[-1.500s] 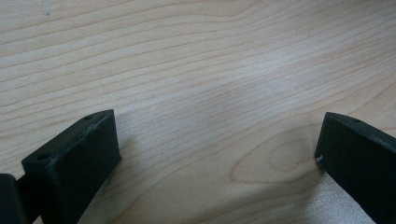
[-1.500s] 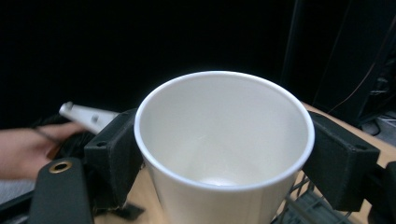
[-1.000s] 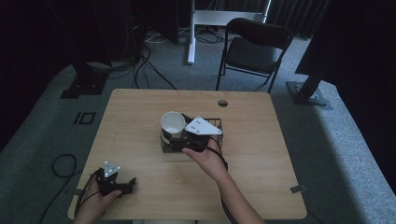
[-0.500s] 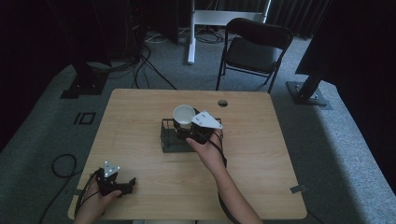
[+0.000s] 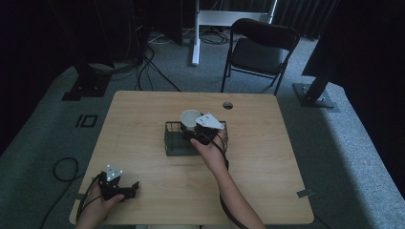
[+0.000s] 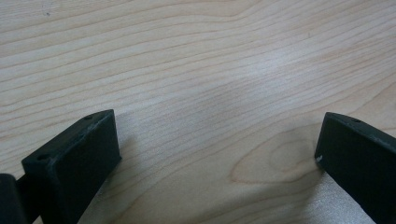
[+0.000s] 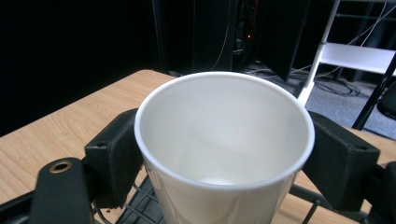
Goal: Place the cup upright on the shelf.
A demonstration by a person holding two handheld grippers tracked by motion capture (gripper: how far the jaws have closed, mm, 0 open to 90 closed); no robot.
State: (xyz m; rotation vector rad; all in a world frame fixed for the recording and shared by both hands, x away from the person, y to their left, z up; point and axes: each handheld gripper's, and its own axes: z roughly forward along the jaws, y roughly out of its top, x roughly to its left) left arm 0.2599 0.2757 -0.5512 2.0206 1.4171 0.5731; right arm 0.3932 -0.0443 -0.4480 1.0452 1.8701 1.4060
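A white paper cup (image 5: 189, 118) (image 7: 224, 144) is held upright by my right gripper (image 5: 195, 128) (image 7: 224, 158), whose jaws press on both sides of it. The cup hangs over the right half of a black wire basket (image 5: 173, 141) (image 7: 308, 205) in the middle of the table. The cup is empty. My left gripper (image 5: 125, 190) (image 6: 217, 154) rests low over the wood near the table's front left corner. Its jaws stand wide apart with only bare wood between them.
The wooden table (image 5: 143, 114) has a round cable hole (image 5: 228, 105) at its far edge. Behind it stand a black folding chair (image 5: 260, 50) and a white desk frame (image 5: 196, 28). Cables (image 5: 62, 167) lie on the floor at left.
My right gripper has carried the cup away from the person and a little to the right, over the basket's right half. The left gripper has stayed put.
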